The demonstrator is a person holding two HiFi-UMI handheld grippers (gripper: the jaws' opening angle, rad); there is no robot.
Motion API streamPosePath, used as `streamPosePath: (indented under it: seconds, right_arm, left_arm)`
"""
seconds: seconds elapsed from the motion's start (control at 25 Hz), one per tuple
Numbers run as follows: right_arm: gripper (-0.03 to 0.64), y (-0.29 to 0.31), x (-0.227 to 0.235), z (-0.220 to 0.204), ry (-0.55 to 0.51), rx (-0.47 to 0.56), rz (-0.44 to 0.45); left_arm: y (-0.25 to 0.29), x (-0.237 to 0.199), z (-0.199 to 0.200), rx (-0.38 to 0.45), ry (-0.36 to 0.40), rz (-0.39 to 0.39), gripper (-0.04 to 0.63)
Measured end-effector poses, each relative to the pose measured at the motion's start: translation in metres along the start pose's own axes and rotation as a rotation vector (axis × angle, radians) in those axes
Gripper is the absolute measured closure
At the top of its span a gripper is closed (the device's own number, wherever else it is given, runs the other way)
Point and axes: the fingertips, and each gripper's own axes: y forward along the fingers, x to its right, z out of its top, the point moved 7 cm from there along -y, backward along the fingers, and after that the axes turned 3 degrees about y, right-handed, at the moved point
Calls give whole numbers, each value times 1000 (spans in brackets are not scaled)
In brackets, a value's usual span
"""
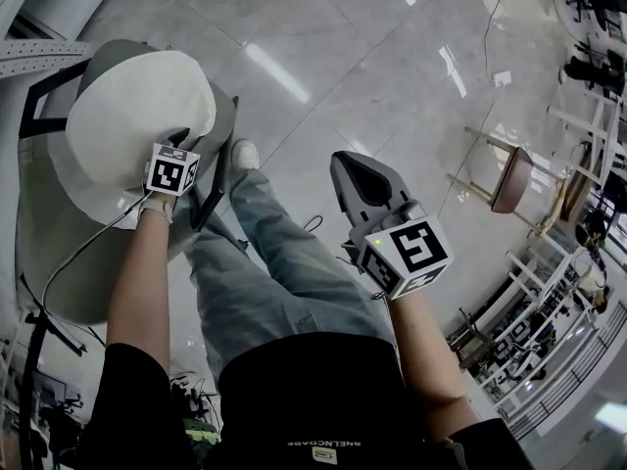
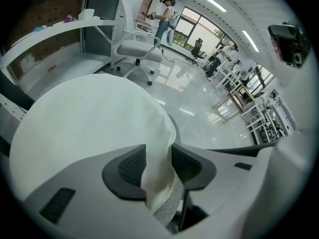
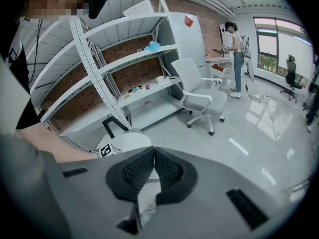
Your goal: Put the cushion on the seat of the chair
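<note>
A white round cushion (image 1: pixel 127 125) lies on the grey chair seat (image 1: pixel 223 116) at the upper left of the head view. My left gripper (image 1: pixel 181 140) points down at the cushion's near edge. In the left gripper view the cushion (image 2: pixel 84 128) fills the frame, and a fold of its edge stands between the parted pads of the left gripper (image 2: pixel 158 166), over the grey mesh seat (image 2: pixel 167 210). My right gripper (image 1: pixel 348 164) hangs over the floor to the right, away from the chair. The right gripper (image 3: pixel 153 156) is shut, with nothing between its pads. The cushion (image 3: pixel 130 141) also shows small in that view.
My jeans-clad legs (image 1: pixel 274 272) stand between the chair and the right gripper. A cable (image 1: pixel 78 248) runs across the chair's back. A white office chair (image 3: pixel 199 91) and metal shelves (image 3: pixel 124 59) stand beyond, with a person (image 3: pixel 237 59) farther off. A wooden stool (image 1: pixel 509 179) is at the right.
</note>
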Motion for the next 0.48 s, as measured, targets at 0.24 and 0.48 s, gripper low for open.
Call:
streamPosePath:
  seconds: [0.24, 0.48]
  right_arm:
    - [607, -4, 3, 2, 5, 9, -5]
    - [607, -4, -4, 6, 2, 19, -11]
  left_arm:
    - [1, 6, 4, -34, 3, -14, 373]
    - [-19, -1, 8, -11, -9, 16, 353]
